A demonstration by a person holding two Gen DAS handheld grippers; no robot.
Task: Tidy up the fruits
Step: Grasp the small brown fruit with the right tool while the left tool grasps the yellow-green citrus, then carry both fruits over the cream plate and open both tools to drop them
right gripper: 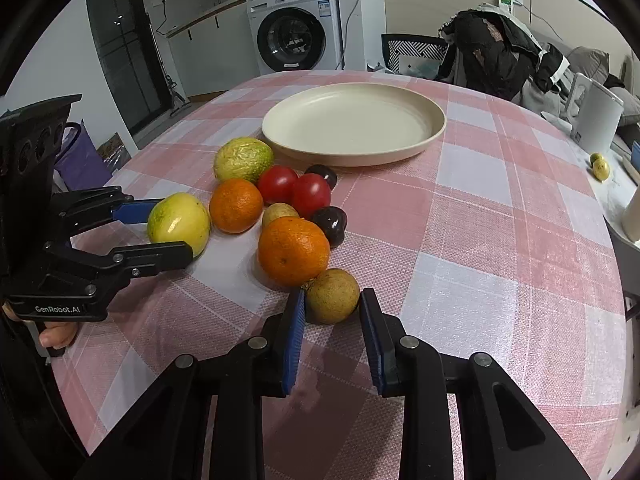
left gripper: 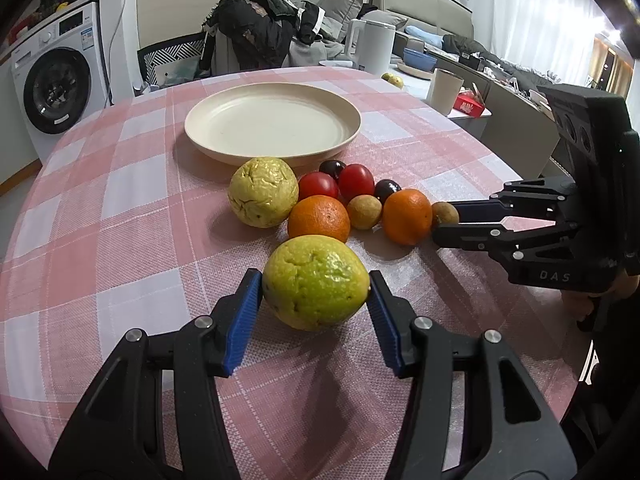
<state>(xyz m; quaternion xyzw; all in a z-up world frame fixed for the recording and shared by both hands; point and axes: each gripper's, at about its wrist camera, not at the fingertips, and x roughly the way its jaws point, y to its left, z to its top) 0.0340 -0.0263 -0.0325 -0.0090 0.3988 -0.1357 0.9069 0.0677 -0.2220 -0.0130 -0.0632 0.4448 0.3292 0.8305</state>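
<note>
The left gripper (left gripper: pixel 316 286) grasps a yellow-green fruit (left gripper: pixel 315 282) on the checked tablecloth (left gripper: pixel 120 240), both pads touching it; the right gripper (right gripper: pixel 332 304) brackets a small brown fruit (right gripper: pixel 333 296) beside an orange (right gripper: pixel 293 250), whether clamped I cannot tell; the plate (left gripper: pixel 272 120) sits behind the pile.

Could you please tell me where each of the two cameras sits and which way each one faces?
Left wrist: on the left gripper, facing the yellow-green fruit between its fingers; right gripper shows.
Right wrist: on the right gripper, facing the small brown fruit; left gripper and thumb show.
Shared: plate, fruit pile, checked tablecloth.
</note>
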